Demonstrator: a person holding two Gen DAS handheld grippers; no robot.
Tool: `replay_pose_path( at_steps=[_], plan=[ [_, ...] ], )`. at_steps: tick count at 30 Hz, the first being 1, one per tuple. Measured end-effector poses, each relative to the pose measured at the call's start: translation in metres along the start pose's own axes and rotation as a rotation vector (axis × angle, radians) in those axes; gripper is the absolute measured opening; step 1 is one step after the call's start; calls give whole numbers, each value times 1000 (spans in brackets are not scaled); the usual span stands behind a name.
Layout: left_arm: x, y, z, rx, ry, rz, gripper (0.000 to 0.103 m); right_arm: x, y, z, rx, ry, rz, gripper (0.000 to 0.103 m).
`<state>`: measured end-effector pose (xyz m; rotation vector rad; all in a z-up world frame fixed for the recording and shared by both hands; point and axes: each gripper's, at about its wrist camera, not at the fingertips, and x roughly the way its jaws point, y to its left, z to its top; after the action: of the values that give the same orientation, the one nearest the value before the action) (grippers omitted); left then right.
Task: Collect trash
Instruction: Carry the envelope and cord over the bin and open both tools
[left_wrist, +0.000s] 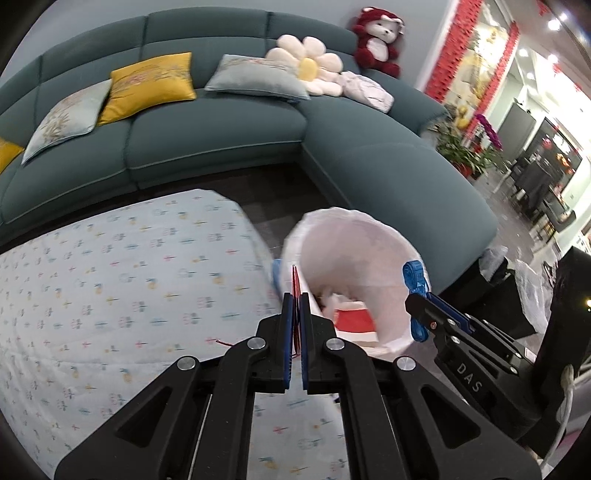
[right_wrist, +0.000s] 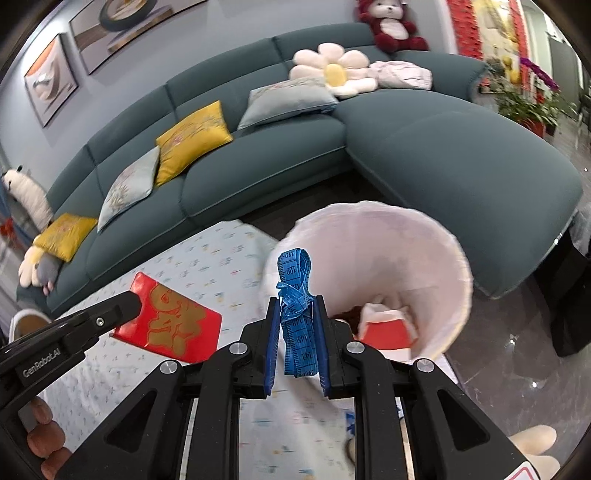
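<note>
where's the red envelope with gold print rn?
Right wrist view, lower left: red envelope with gold print clamped in the left gripper, above the patterned tablecloth, left of the white-lined bin.

Red envelope (right_wrist: 168, 321) clamped flat, bundled blue tape measure (right_wrist: 297, 295) upright, lined bin (right_wrist: 458, 273)

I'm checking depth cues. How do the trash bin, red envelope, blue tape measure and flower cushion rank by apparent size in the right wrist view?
1. Trash bin
2. Red envelope and flower cushion look alike; the cushion is farther off.
3. Blue tape measure

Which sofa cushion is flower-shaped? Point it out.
The flower cushion, cream petals around a yellow centre, lies near the sofa's corner below the red teddy bear; the other cushions are plain squares.
</note>
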<state>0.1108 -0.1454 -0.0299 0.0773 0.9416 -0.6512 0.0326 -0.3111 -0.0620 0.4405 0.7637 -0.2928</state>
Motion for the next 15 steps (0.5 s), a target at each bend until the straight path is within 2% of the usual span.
replay_pose_path(
  at_steps=[8,15],
  plan=[
    [17,-40,3,48,19,-40,3,-3,-39,5,37,-13,-24,17],
    [37,-61,10,64,41,-61,4,2,-54,11,44,-15,-33,17]
  ],
)
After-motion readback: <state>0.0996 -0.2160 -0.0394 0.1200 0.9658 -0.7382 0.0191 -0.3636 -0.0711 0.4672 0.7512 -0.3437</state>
